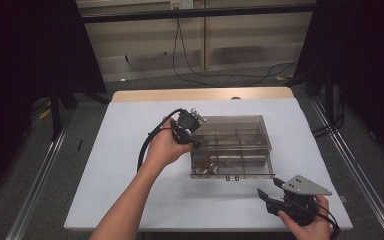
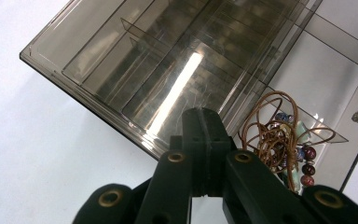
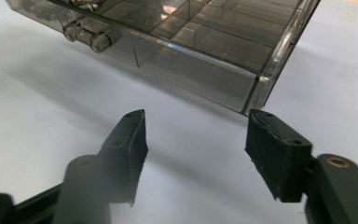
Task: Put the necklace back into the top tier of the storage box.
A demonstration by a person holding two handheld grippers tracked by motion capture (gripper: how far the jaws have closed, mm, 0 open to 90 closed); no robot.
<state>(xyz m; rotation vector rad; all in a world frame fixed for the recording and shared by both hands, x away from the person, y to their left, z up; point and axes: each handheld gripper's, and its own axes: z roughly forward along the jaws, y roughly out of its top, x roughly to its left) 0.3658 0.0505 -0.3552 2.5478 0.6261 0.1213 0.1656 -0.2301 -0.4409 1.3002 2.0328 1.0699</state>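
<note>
A smoky clear compartment box (image 1: 240, 150) sits mid-table on the white sheet. My left gripper (image 1: 187, 132) is at its left rear corner, held in a hand. In the left gripper view its jaws (image 2: 203, 135) are pressed together, both lying over the edge of the box's clear lid (image 2: 144, 70); nothing shows between them. Beside them a brown cord with beads (image 2: 279, 140) lies in a compartment. My right gripper (image 1: 269, 188) is low at the front right, just short of the box's front corner (image 3: 256, 93). It (image 3: 196, 135) is open over bare sheet, with nothing between its pads.
Small metal pieces (image 3: 88, 37) lie in the box's front left compartment (image 1: 207, 167). The white table sheet (image 1: 130, 190) reaches the wooden far edge (image 1: 200, 94). Black cables (image 1: 190, 70) run over the floor beyond, and dark curtains stand on both sides.
</note>
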